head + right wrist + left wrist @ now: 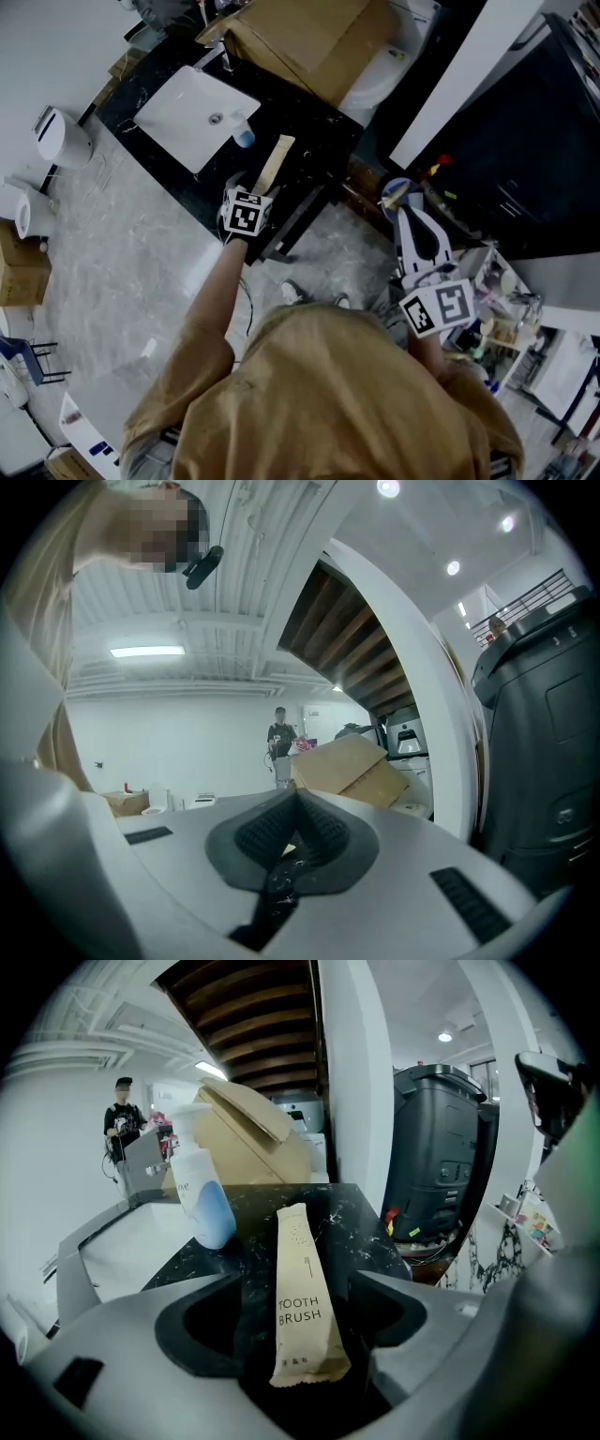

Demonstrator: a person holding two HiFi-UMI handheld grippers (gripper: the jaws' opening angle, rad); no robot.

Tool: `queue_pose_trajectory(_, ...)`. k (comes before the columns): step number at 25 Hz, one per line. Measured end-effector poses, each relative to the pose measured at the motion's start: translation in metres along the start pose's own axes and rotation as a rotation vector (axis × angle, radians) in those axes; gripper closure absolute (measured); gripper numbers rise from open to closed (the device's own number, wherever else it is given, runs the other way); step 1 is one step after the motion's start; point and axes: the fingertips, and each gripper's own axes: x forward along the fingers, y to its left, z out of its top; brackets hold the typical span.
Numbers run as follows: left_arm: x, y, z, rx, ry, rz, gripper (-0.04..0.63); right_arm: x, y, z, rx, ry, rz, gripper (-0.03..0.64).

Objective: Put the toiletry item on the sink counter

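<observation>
**Toothbrush packet on the sink surface, left gripper open around it**

Head view: the left gripper reaches out over the black marbled surface. A tan toothbrush packet lies on that surface just beyond the gripper's marker cube, near the front edge. A white sink is set into the surface to the left, and a bottle with a blue lower half stands at the sink's right rim, near the packet. A cardboard box sits behind the surface. The right gripper is held well apart, off to the right of the surface.

Left gripper view: the jaws stand wide apart, with the packet lying lengthwise between them on the surface. There is a gap on each side and neither pad presses on it, so the left gripper is open. The bottle stands upright to the left, beside the packet's far end. A person stands far back.

Right gripper view: the ribbed pads meet with nothing between them, so the right gripper is closed and empty. The cardboard box shows beyond it
</observation>
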Motion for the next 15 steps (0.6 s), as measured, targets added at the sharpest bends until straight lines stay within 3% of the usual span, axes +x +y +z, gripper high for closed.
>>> queue_pose_trajectory(10,-0.021,-0.002,0.004,-0.009,-0.052,0.023,0.222,-0.003,0.008,-0.004,0.011,0.0,0.034,0.614)
queue_pose_trajectory(15,-0.047,0.006,0.012,-0.034,-0.134,0.08,0.222,0.001,0.019,-0.01,0.02,0.003,0.069,0.614)
